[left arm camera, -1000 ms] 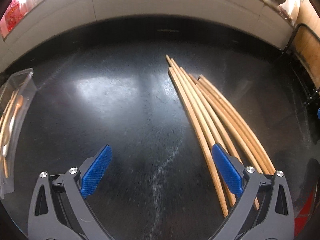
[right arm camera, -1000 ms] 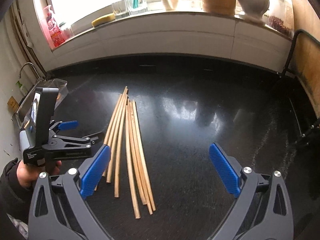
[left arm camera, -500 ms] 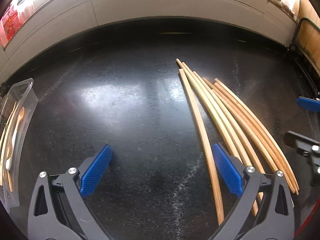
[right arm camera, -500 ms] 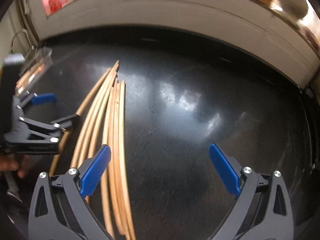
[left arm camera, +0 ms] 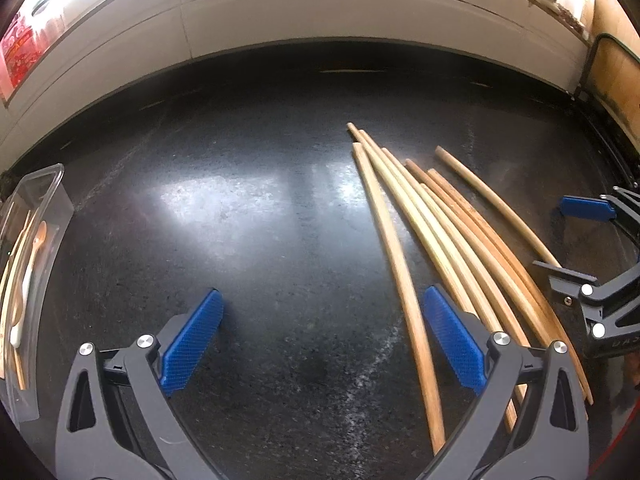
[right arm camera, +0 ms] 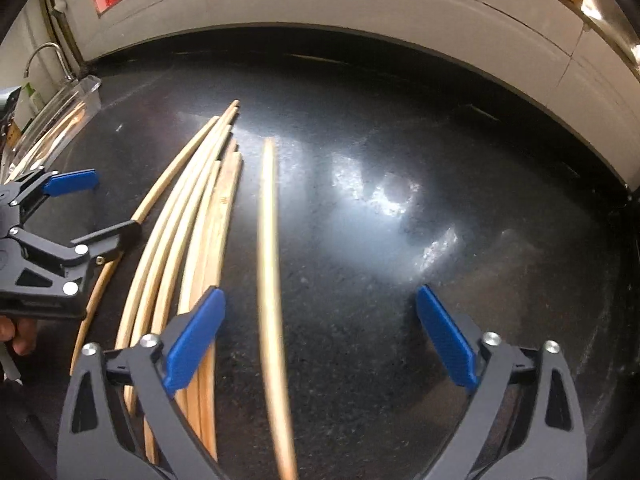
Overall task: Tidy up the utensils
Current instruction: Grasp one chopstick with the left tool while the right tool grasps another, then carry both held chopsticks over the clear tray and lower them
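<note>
Chopsticks (left arm camera: 436, 236) are laid loose on the black counter (left arm camera: 248, 216), fanned, one (right arm camera: 270, 264) split off to the right, likely for a single pick. A clear tray (left arm camera: 38, 216) with utensils is seen far left. Left tongs (left arm camera: 322, 344) and right tongs (right arm camera: 320, 340) are spread wide, nothing gripped or touched.

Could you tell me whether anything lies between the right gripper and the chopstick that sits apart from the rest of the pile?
Nothing visible does. The lone chopstick lies on bare black counter, running up between the open fingers of the right gripper. The other chopsticks and the left gripper sit off to its left.
</note>
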